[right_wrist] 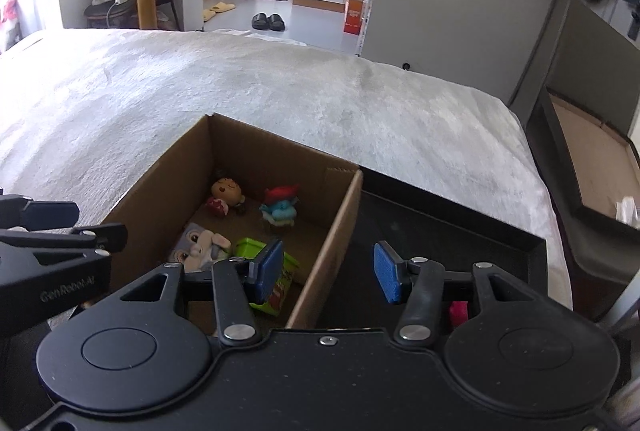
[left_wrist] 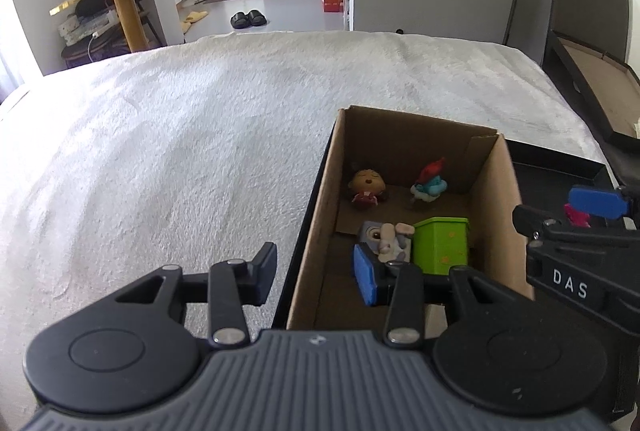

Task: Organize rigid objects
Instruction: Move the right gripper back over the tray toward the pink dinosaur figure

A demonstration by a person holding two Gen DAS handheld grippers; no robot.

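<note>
The left gripper [left_wrist: 316,273] hangs with jaws apart and empty, straddling the left wall of the cardboard box [left_wrist: 312,231]. The right gripper [right_wrist: 328,271], also apart and empty, straddles the box's right wall. Inside, just ahead of both, lie a green toy box [left_wrist: 440,245], a rabbit figurine [left_wrist: 390,241], a sleeping-face doll [left_wrist: 366,185] and a blue red-hatted figure [left_wrist: 430,185].

1. My left gripper [left_wrist: 316,277] straddles the cardboard box's [left_wrist: 316,231] left wall.
2. The green block [left_wrist: 440,245] and rabbit figure [left_wrist: 394,243] crowd the box's near end.
3. The bed [left_wrist: 180,151] toward its far edge lies free.
</note>
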